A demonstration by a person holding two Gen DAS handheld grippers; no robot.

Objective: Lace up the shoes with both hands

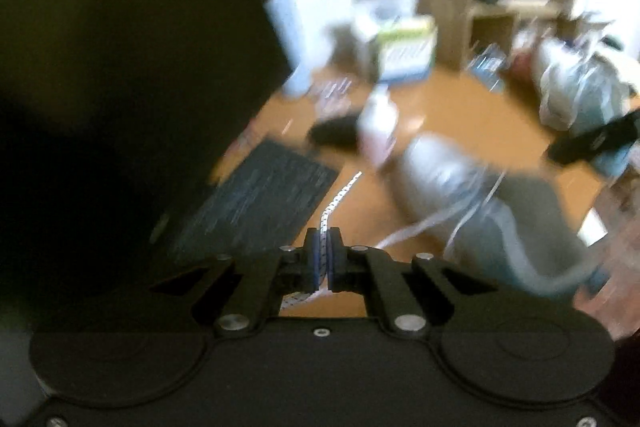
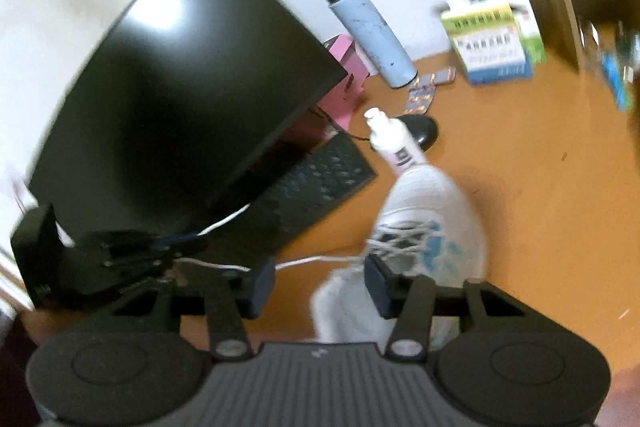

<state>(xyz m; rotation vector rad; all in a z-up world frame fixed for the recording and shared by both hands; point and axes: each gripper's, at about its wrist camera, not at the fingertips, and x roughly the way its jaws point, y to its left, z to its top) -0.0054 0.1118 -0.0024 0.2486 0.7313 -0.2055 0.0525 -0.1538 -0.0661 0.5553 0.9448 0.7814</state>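
Note:
A white shoe with blue marks lies on the brown desk, toe pointing away. It shows blurred in the left wrist view as the shoe. My left gripper is shut on the white flecked lace, which sticks out past its fingertips. In the right wrist view the left gripper is at the left, and the lace runs from it to the shoe's eyelets. My right gripper is open over the shoe's heel end. Its pads touch nothing.
A dark monitor and black keyboard fill the left side. Beyond the shoe's toe stand a white spray bottle, a black mouse, a blue flask and boxes. Bare desk lies to the right.

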